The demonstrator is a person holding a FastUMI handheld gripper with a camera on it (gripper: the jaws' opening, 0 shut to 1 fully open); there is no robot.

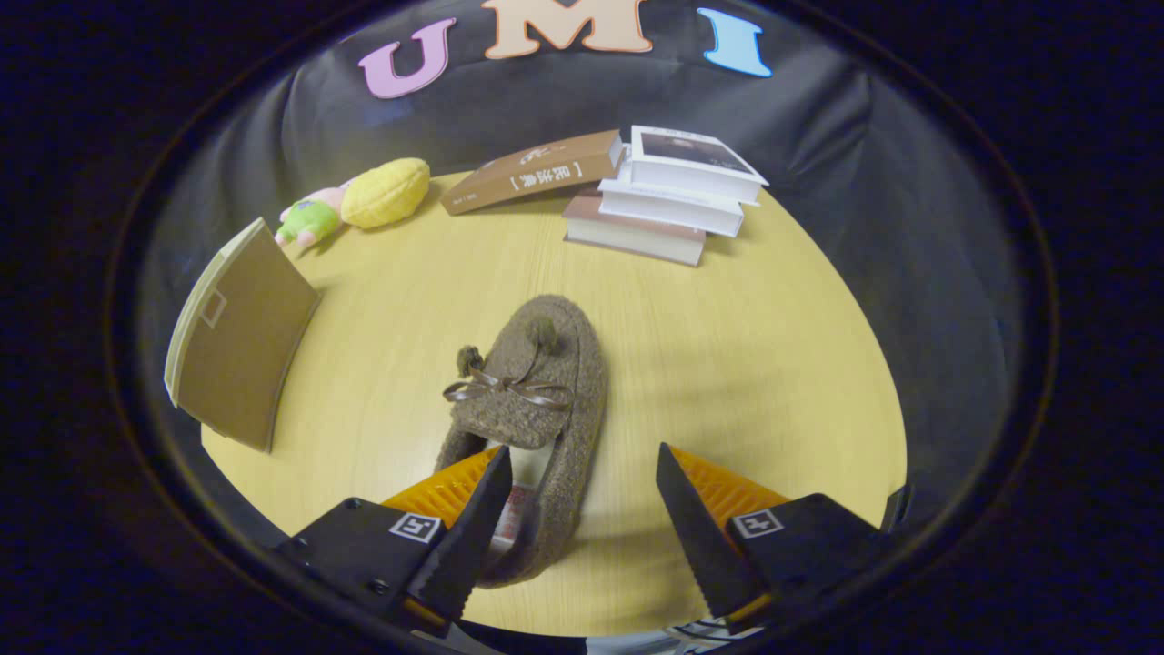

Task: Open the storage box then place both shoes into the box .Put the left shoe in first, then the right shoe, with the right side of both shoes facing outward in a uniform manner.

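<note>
a fuzzy brown shoe (532, 400) with a ribbon bow and 2 pompoms lies on a pale wooden desk (727, 364), toe pointing away. the gripper (582, 491) hovers over the shoe's heel end with its jaws apart; the left finger sits over the shoe's opening while the right finger is over bare desk beside it, so nothing is clamped. a brown storage box (241, 350) stands off to the left of the shoe, well apart from it, and it looks closed, though the curved view makes that hard to judge. beyond the shoe are a stack of books (668, 196), a yellow plush (386, 193) and a small pink and green toy (309, 220).

risks: closing now may pinch only 1 soft wall of the heel, letting the shoe sag, twist or slip. if the box is unopened, lifting the shoe first breaks the order. which foot this shoe fits is unclear, so the wrong one could go in first.
</note>
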